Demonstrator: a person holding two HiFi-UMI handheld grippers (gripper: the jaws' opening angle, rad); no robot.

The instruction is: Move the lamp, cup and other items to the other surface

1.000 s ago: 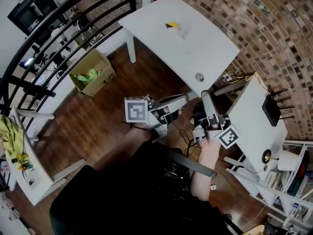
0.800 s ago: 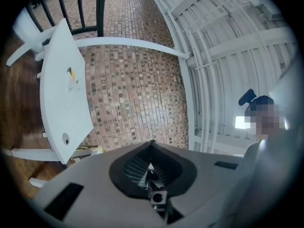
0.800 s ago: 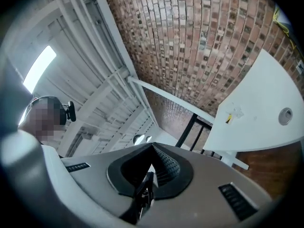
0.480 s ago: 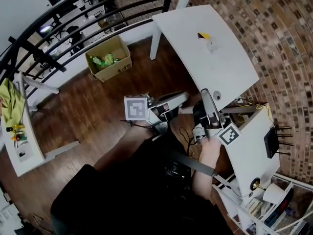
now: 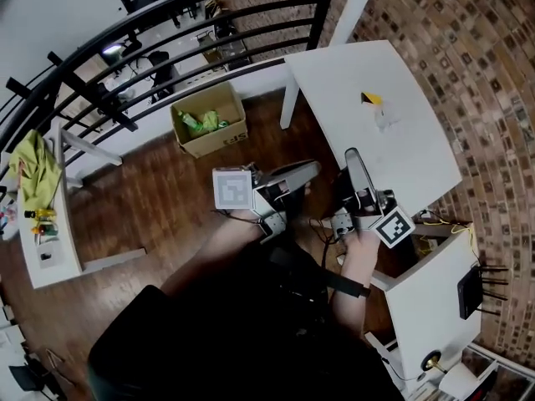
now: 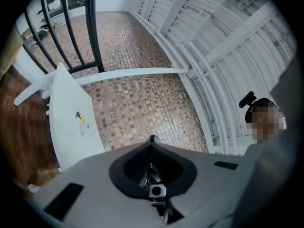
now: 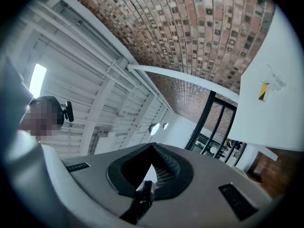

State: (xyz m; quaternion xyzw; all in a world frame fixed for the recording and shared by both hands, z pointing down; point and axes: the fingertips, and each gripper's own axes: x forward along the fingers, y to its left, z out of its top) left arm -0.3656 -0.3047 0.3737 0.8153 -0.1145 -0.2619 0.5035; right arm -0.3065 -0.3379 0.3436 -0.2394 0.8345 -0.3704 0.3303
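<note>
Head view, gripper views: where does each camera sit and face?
Head view: head-mounted, facing steeply down at wood floor and white table; forearms, left gripper, right gripper show.
Left gripper view: on that gripper, tilted up at brick wall and ceiling; shut jaws, person's head.
Right gripper view: likewise; shut jaws, person's head.
Shared: all show the white table's yellow item.
</note>
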